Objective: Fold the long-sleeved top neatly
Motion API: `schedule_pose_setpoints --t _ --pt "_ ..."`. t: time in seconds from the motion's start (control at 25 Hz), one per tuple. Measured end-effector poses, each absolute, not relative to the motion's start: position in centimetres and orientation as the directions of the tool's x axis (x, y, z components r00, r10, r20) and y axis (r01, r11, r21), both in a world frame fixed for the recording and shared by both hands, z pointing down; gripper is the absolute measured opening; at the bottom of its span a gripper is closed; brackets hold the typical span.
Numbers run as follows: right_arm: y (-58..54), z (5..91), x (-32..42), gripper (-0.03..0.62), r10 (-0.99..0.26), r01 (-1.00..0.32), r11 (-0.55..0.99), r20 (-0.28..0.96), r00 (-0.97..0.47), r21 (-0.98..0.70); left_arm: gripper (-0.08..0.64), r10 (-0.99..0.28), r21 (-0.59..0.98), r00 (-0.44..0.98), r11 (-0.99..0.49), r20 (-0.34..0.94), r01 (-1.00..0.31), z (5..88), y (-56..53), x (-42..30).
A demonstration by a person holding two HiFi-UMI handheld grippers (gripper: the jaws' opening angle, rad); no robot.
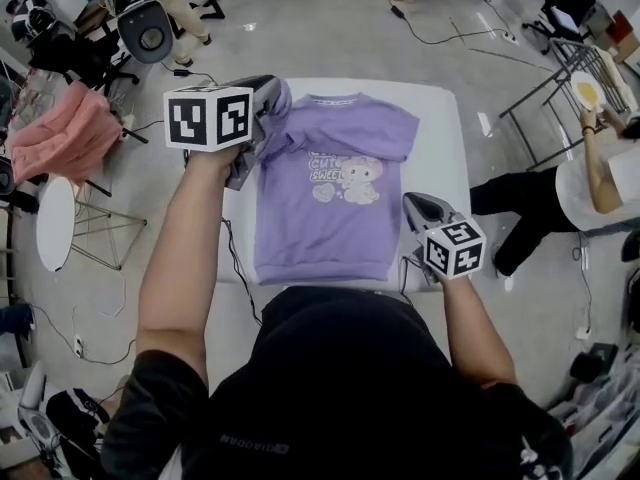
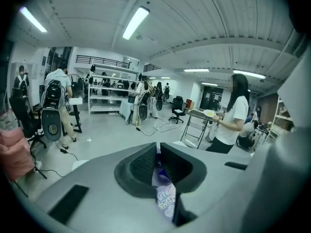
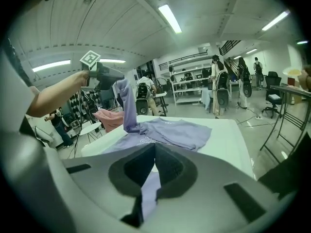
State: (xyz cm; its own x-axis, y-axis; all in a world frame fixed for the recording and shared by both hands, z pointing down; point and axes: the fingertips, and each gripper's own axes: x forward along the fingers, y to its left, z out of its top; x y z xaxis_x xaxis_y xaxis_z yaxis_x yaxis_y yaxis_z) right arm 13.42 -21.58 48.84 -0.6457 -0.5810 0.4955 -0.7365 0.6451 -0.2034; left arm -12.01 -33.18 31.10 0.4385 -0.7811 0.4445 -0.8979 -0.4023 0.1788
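The fold looks to be at an early stage. The purple top (image 1: pixel 320 218) lies flat on the white table (image 1: pixel 440 138), print up, collar at the far side and hem nearest the person. The left gripper (image 1: pixel 272 100) is clamped on the left sleeve (image 3: pixel 125 106) and holds it up off the table, so the cloth hangs from its jaws. The right gripper (image 1: pixel 412 203) is closed at the top's right edge, with a strip of purple cloth showing in the slit between its jaws, so it appears to pinch the edge there. On the right side only a short part of the sleeve shows, and where the rest lies cannot be told. By my reading, the raised sleeve has yet to be laid across the body, and the side folds and the fold up from the hem are not yet done. Around the table is a busy workshop with a grey floor, trailing cables, an office chair (image 1: pixel 145 28), a pink cloth (image 1: pixel 65 133) on a stand, and a person (image 1: pixel 590 183) holding a plate.
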Motion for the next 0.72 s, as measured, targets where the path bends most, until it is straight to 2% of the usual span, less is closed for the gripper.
schedule_pose_setpoints --t 0.2,0.72 --pt "-21.9 49.6 15.5 0.005 -0.584 -0.741 0.636 0.495 -0.644 -0.214 0.026 -0.736 0.141 0.416 -0.408 0.533 -0.902 35.0 -35.7 -6.8" --pt "-20.9 51.9 23.6 0.005 -0.572 -0.781 0.587 0.574 -0.586 -0.211 0.026 -0.510 0.092 0.345 -0.456 0.788 -0.885 52.1 -39.6 8.0"
